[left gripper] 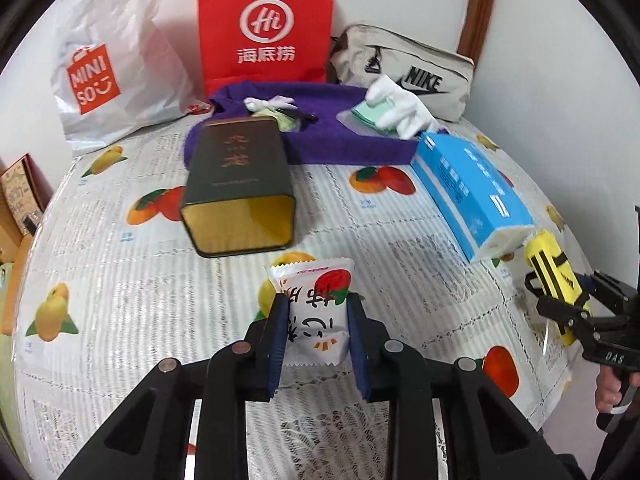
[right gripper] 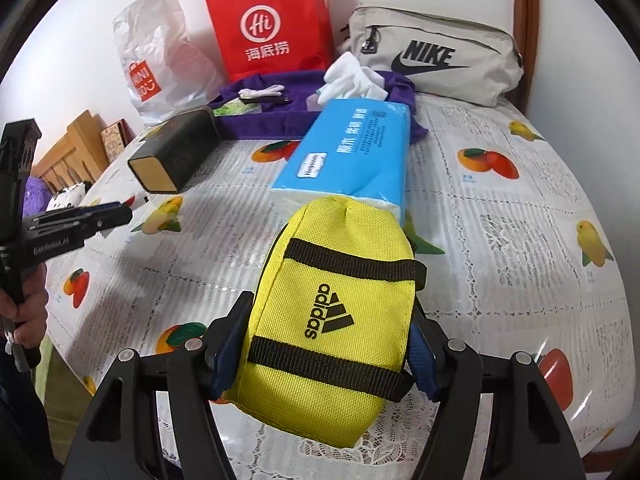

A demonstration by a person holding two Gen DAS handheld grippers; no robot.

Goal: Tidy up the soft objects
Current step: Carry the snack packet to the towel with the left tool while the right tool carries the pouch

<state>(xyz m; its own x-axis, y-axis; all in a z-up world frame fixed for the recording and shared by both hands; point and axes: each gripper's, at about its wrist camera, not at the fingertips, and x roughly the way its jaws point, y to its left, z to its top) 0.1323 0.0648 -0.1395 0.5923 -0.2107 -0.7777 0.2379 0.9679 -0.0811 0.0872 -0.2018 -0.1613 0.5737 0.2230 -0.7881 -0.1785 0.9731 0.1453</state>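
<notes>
My left gripper (left gripper: 318, 320) is shut on a white snack packet (left gripper: 316, 312) with a red strawberry print, held above the table in front of the open end of a dark tin (left gripper: 238, 188) that lies on its side. My right gripper (right gripper: 324, 344) is shut on a yellow Adidas pouch (right gripper: 332, 320), just before a blue tissue pack (right gripper: 348, 152). The pouch also shows in the left wrist view (left gripper: 554, 276), as does the right gripper (left gripper: 560, 300). A purple cloth tray (left gripper: 320, 136) at the back holds white gloves (left gripper: 400, 108) and small items.
A white Miniso bag (left gripper: 104, 68), a red paper bag (left gripper: 266, 24) and a beige Nike pouch (left gripper: 408, 68) stand along the back wall. The blue tissue pack (left gripper: 468, 188) lies at the right. The table (left gripper: 120, 280) has a fruit-print cover. Wooden furniture (right gripper: 76, 148) stands at the left.
</notes>
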